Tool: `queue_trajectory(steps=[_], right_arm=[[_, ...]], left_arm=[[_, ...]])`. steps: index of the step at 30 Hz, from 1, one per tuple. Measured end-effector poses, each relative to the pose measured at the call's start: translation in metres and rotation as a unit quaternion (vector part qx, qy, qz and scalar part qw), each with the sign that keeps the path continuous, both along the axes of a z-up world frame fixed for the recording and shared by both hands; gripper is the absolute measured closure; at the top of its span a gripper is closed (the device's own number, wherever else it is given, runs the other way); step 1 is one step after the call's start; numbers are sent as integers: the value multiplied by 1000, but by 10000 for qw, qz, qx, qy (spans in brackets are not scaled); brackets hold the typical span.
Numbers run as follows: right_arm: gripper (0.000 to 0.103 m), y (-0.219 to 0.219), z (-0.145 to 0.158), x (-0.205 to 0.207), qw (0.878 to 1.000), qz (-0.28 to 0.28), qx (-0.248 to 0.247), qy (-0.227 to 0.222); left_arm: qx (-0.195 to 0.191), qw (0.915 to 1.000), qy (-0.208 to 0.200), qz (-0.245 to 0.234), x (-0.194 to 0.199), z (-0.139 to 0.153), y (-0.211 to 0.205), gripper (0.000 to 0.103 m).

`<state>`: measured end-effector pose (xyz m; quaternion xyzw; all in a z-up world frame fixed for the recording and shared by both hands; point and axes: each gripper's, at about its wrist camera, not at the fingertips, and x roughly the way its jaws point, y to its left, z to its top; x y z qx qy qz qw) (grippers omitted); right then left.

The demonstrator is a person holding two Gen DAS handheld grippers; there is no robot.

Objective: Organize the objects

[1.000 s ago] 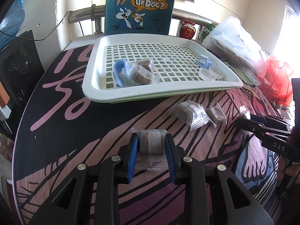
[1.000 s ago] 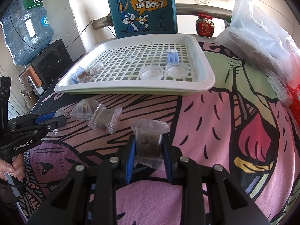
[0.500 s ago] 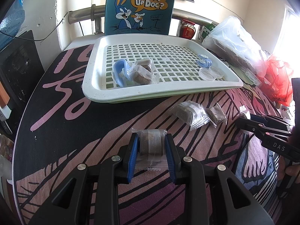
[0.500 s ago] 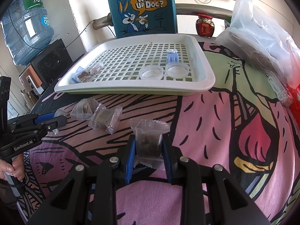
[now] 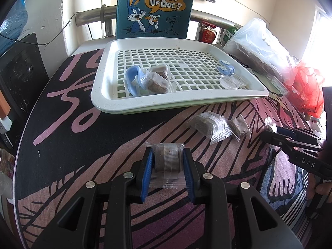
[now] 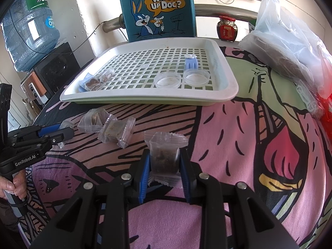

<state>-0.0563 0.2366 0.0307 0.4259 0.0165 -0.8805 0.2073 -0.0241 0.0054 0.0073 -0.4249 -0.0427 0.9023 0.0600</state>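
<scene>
A water jug [image 6: 29,31] is running off the frame's left edge, while a bulging plastic bag [image 6: 290,41] is blurring its dark contents.

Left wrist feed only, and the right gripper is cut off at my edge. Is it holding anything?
Observer: Yes. The right gripper is shut on a clear-wrapped brown cube packet, with a pad on each side.
Operator: Any packets on the cloth past it, away from me?
Observer: None visible there. The two loose packets lie between it and the left gripper.
</scene>
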Motion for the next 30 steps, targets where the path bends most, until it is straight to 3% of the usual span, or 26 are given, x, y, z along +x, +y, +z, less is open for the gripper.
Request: queue_trajectory(steps=[16,22,24,26,30], right_arm=[[74,-2,0,1,9999,9,96,31],[71,-8,-1,3,9995,52,290,88],[67,-11,-1,4,9992,94,375,114],[57,-14,-1,4,9989,189,414,119],[53,-23,-1,8,9971,241,693,216]], left_arm=[[-163,9999,-6,-22,-1,0,3,76],[-268,9996,-5,-101,0,0,8,64],[-289,9994,-16,-169,0,0,11,44],[-398,9991,-69,-147,-2,-2,13,29],[-475,9988,-90,-100,-2,-2,14,29]])
